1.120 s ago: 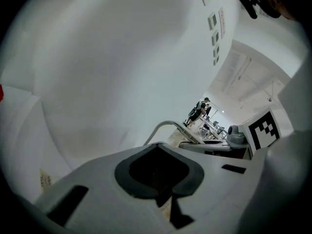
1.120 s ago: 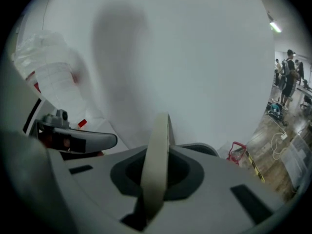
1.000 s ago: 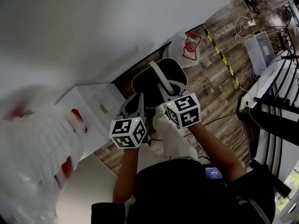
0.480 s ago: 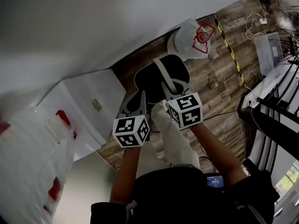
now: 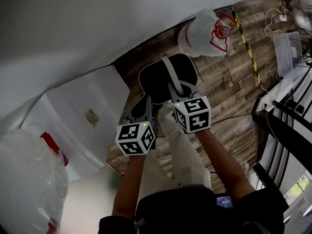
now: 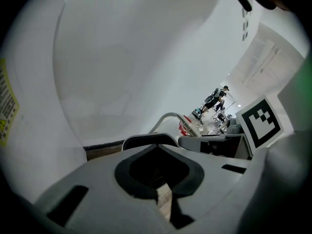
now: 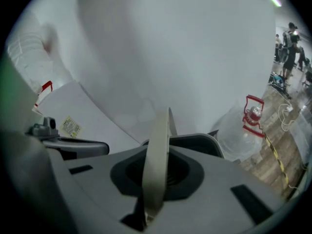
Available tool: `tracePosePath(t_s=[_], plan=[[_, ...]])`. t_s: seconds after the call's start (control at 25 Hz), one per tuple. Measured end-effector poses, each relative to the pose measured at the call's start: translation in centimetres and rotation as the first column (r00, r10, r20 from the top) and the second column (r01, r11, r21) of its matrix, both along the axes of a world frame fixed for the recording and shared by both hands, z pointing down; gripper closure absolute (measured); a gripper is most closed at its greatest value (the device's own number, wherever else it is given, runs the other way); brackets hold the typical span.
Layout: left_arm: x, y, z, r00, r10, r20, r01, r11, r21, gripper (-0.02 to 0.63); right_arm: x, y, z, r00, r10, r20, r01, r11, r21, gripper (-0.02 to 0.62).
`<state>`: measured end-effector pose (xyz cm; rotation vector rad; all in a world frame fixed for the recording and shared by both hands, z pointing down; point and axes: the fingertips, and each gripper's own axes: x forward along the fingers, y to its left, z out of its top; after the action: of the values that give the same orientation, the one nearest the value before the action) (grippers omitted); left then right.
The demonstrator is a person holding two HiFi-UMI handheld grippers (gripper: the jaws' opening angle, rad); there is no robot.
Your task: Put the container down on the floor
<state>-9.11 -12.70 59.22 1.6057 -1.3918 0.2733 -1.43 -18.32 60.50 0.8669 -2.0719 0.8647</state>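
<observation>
A dark container (image 5: 158,84) with a pale rim hangs above the wood floor (image 5: 229,91) by its pale band handle (image 5: 170,76). My right gripper (image 5: 178,94) is shut on that handle, which runs up between its jaws in the right gripper view as a cream strip (image 7: 157,150), with the container's rim (image 7: 207,141) behind it. My left gripper (image 5: 145,112) sits just left of the container, jaws closed together with nothing between them. In the left gripper view (image 6: 163,179) the container's rim (image 6: 146,138) and the handle's arc (image 6: 168,117) show beyond the jaws.
A white plastic bag with red print (image 5: 207,33) lies on the floor behind the container. A white box with a yellow label (image 5: 83,116) stands to the left along the white wall. A clear bag (image 5: 29,179) fills the lower left. Black railings (image 5: 287,126) and a clear bin (image 5: 290,48) are at right.
Both grippers have sunk toward the floor with the container hanging from the right one. The white box and printed bag have shifted in the head view.
</observation>
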Motion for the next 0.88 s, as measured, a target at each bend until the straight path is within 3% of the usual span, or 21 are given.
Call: tracePosePath(t_s=[0.6,0.88], plan=[[-0.5,1.8,9.0,1.0,-0.005,-0.007,0.005,0.996,-0.089,0.592,-0.5,0.9,9.6,0.995,-0.059,-0.075,0.053,0.995,-0.083,0.561],[-0.7,2.7,12.5,0.998,-0.048,-0.049,0.043,0.993,-0.112,0.592,-0.4,1.4,14.1,0.993,-0.066,-0.101,0.053,0.991,-0.124,0.561]])
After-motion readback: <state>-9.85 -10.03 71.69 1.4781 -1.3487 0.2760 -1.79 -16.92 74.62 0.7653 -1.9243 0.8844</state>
